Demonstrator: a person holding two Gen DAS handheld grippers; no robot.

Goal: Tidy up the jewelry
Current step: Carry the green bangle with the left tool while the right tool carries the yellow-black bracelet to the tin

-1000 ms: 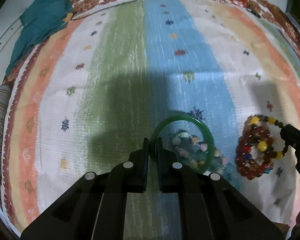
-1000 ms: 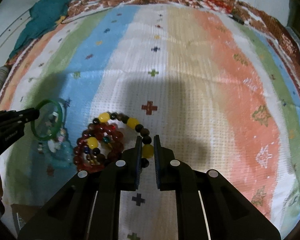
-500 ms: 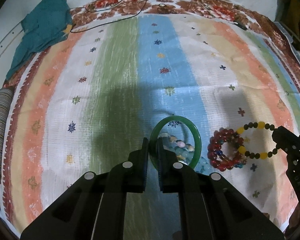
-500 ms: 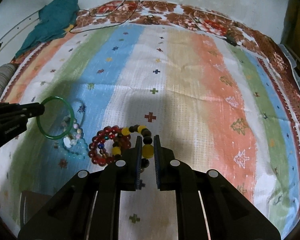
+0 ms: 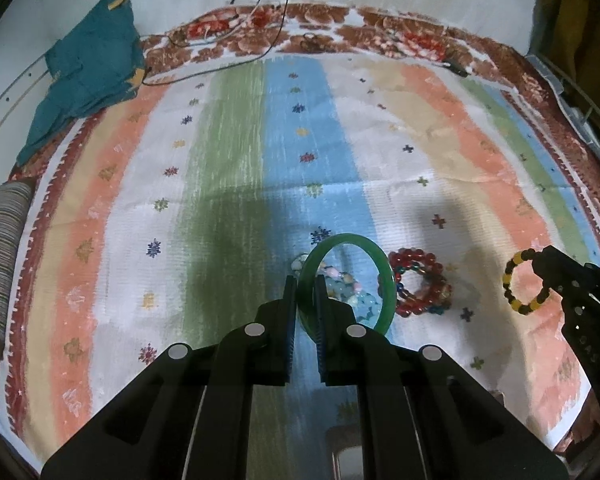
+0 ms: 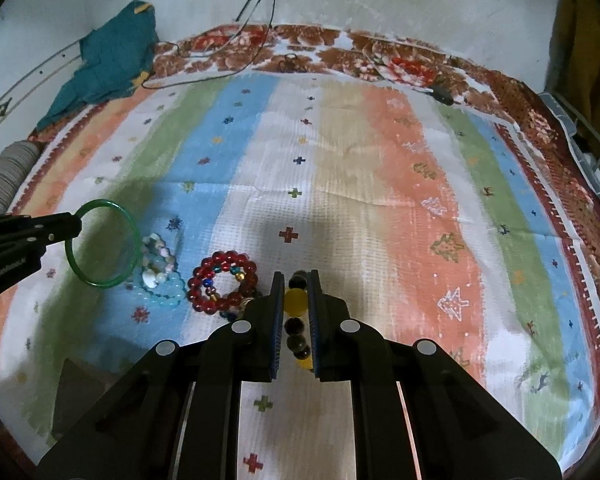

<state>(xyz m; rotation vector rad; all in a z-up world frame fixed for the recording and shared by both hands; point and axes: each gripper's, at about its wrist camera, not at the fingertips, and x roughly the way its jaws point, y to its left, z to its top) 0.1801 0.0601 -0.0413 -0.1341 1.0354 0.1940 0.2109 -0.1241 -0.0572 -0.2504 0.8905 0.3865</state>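
My left gripper (image 5: 304, 280) is shut on a green bangle (image 5: 380, 264) and holds it above the striped cloth; it also shows in the right wrist view (image 6: 100, 280). My right gripper (image 6: 296, 280) is shut on a black and yellow bead bracelet (image 6: 295, 300), lifted off the cloth; it hangs from that gripper in the left wrist view (image 5: 514, 284). A red bead bracelet (image 6: 222, 276) and a pale blue and pastel bead bracelet (image 6: 160, 272) lie on the cloth between the grippers.
The striped cloth (image 6: 380, 184) covers a floral mat. A teal garment (image 5: 88, 76) lies at the far left corner, thin cables (image 5: 260, 12) run along the back, and a striped roll (image 5: 0, 256) sits at the left edge.
Both grippers have risen from the cloth. The green bangle and the black and yellow bracelet have been lifted clear of the red and pale blue bracelets, which stayed down.
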